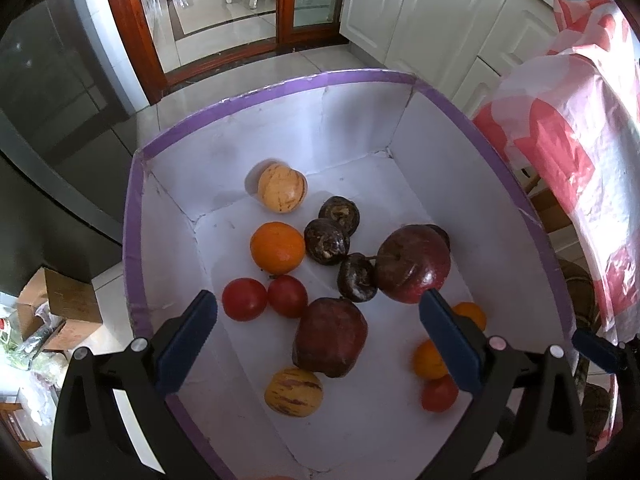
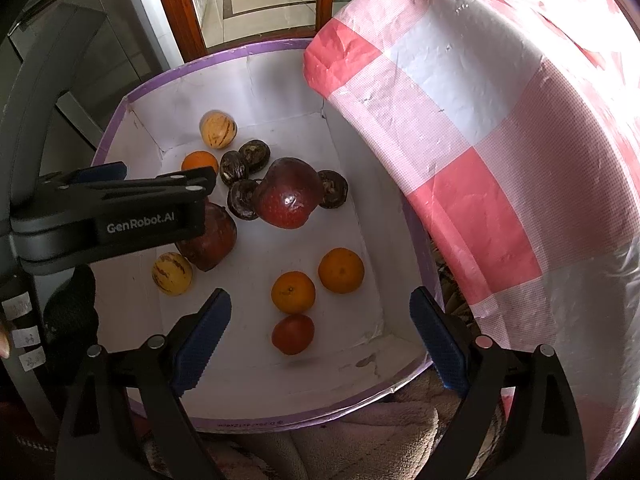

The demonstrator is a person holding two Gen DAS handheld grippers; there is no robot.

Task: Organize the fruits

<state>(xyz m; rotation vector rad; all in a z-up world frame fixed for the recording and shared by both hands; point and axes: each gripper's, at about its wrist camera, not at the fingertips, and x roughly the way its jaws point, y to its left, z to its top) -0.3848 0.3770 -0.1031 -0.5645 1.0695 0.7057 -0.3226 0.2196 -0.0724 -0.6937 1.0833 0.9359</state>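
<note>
Inside, lying loose on the white floor of a purple-rimmed box (image 1: pixel 134 216): dark red apples (image 1: pixel 412 264), oranges (image 1: pixel 277 247), tomatoes (image 1: pixel 244 299), striped yellow melons (image 1: pixel 282 187) and brown wrinkled fruits (image 1: pixel 327 240). Hovering over the box, left tool (image 1: pixel 318 320) and right tool (image 2: pixel 320 320), both gaping wide, gripping nothing. Draping beside the box, a pink checked cloth (image 2: pixel 480 160); beyond, tiled floor (image 1: pixel 240 68) and white cabinets (image 1: pixel 420 12).

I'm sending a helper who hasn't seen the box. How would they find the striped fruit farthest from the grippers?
Look inside the white box with the purple rim. At its far end, against the back wall, sits the pale striped fruit, just beyond an orange. Unlike the other striped fruit beside a dark red apple, it stands alone.
</note>
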